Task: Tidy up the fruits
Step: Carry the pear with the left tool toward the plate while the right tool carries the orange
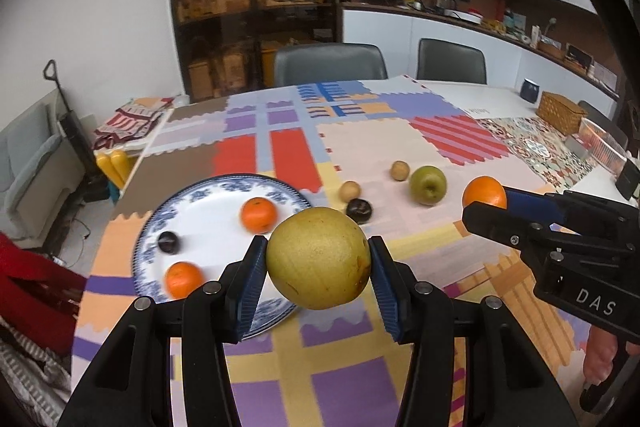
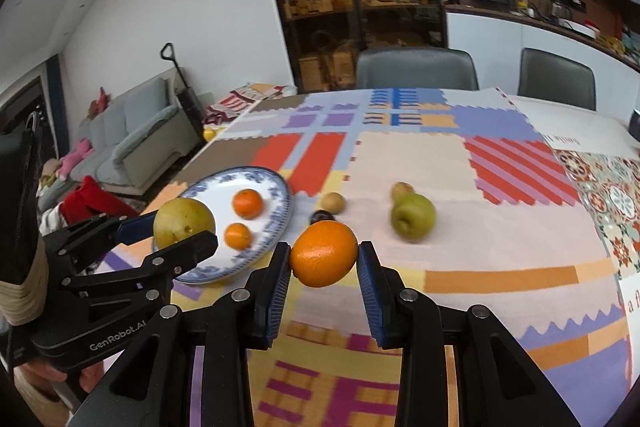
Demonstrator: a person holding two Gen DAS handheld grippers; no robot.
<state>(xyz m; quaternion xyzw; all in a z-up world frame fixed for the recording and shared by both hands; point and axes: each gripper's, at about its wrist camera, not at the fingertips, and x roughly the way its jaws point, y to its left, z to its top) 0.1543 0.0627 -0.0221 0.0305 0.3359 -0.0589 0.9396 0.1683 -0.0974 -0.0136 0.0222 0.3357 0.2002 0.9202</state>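
Note:
My left gripper (image 1: pixel 318 259) is shut on a yellow pear (image 1: pixel 318 258) and holds it above the near right rim of the blue-and-white plate (image 1: pixel 200 223); it also shows in the right wrist view (image 2: pixel 184 225). My right gripper (image 2: pixel 324 259) is shut on an orange (image 2: pixel 324 259), held above the cloth right of the plate; it also shows in the left wrist view (image 1: pixel 485 193). The plate holds two small oranges (image 1: pixel 259 214) (image 1: pixel 184 279) and a dark plum (image 1: pixel 168 242). A green apple (image 1: pixel 428 185), two small brown fruits (image 1: pixel 350 190) (image 1: pixel 400 170) and a dark fruit (image 1: pixel 359 211) lie on the cloth.
A patchwork tablecloth (image 1: pixel 360 147) covers the table. A wicker basket (image 1: pixel 562 111) and a dark cup (image 1: pixel 531 90) stand at the far right. Two grey chairs (image 1: pixel 330 63) stand behind the table. A sofa (image 2: pixel 132 135) is at the left.

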